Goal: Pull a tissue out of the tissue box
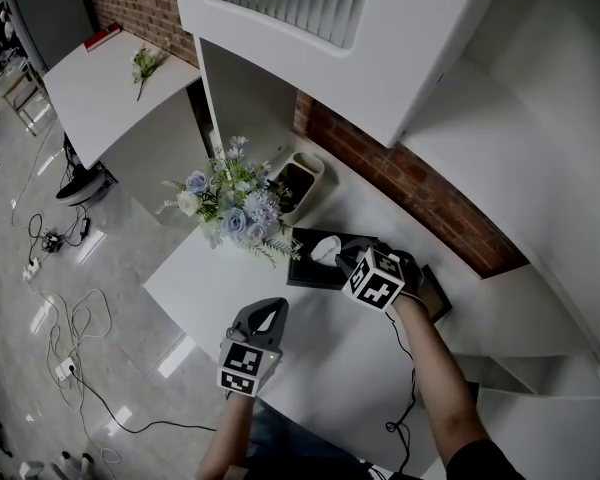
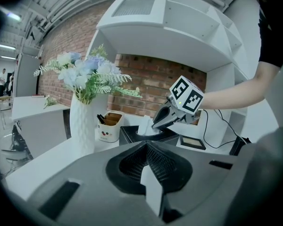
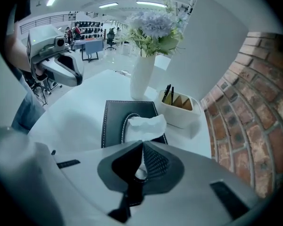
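Two tools are held over a white bench [image 1: 215, 293]. The left tool [image 1: 270, 313] is clenched, its jaws pressed together with nothing between them, and it is held low, well apart from the tissue box [image 3: 114, 121].

The right tool [image 3: 142, 146] is closed on the tissue [image 3: 144, 125]. The lower edge of the white sheet is pinched at its tips, and a scrap of white is seen between the jaws. The tissue stands crumpled out of the slot in the box's top, right at the tool's tips. The black tissue box, edged with white stitching, lies flat on the bench directly under and ahead of that tool.

Beyond the box, ahead and to the tool's right, a white pen holder [image 3: 179, 108] with dark pens is set. Straight ahead of the tool, a white vase [image 3: 142, 76] of pale blue and white flowers is placed just beside the holder. Farthest to the tool's right, a brick wall [image 3: 247, 126] is seen.
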Tool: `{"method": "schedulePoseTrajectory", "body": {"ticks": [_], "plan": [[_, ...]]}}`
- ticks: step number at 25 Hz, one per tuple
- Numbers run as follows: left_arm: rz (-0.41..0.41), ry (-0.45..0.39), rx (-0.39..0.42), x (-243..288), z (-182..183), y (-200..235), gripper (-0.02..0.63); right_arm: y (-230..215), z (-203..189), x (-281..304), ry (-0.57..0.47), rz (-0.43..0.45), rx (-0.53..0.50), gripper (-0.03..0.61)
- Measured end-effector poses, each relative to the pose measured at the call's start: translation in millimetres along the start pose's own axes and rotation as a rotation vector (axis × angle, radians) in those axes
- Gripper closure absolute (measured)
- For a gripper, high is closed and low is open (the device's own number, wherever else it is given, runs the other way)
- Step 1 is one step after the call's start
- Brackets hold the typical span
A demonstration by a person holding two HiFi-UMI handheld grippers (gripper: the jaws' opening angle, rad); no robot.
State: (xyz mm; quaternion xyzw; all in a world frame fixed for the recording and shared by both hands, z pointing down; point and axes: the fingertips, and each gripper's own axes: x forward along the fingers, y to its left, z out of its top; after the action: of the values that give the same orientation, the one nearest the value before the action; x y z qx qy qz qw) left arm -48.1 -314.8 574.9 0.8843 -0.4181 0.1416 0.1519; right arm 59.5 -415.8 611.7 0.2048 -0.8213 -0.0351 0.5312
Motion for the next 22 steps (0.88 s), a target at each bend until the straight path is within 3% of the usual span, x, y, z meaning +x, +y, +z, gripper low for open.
{"method": "schedulePoseTrajectory", "body": {"ticks": [11, 22], "plan": [[-0.013, -0.003, 0.006, 4.1, 4.4, -4.0, 0.604, -6.6, -0.6, -19.8, -0.050, -0.077, 0.054, 0.580], [-0.024, -0.013, 0.023, 6.6, 13.0, -10.5, 0.604, -20.5, 24.5, -69.7, -0.166, -0.221, 0.065, 0.580]]}}
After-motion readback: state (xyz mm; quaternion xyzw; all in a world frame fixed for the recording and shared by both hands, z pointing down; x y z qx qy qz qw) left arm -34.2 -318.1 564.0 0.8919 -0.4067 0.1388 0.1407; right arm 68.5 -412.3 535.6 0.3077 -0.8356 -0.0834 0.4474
